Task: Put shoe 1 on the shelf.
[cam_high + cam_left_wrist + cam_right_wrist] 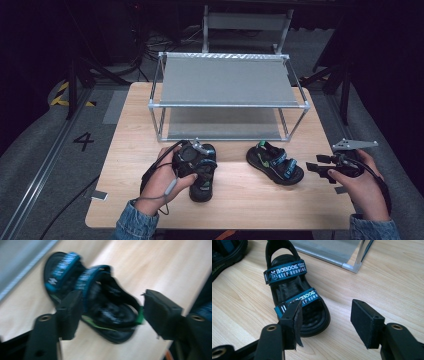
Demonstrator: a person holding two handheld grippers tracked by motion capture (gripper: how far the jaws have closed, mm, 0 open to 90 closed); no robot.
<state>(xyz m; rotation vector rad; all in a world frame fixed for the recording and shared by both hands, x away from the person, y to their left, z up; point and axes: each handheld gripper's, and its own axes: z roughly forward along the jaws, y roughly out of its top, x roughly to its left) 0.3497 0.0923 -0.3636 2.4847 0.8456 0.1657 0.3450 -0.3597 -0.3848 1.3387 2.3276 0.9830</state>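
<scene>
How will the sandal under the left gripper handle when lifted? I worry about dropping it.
The sandal probably lifts light, its thick sole staying fairly stiff. Its straps look soft and may flex when squeezed. Lying flat on the table, it seems unlikely to roll.

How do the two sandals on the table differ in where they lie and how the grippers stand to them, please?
The left sandal lies under the left gripper, between its open jaws, pads apart from it; the right sandal lies free, with the right gripper off to its side. The left sandal points toward the rack; the right sandal lies slantwise. Both are black with blue straps, resting sole-down on the wooden table.
</scene>
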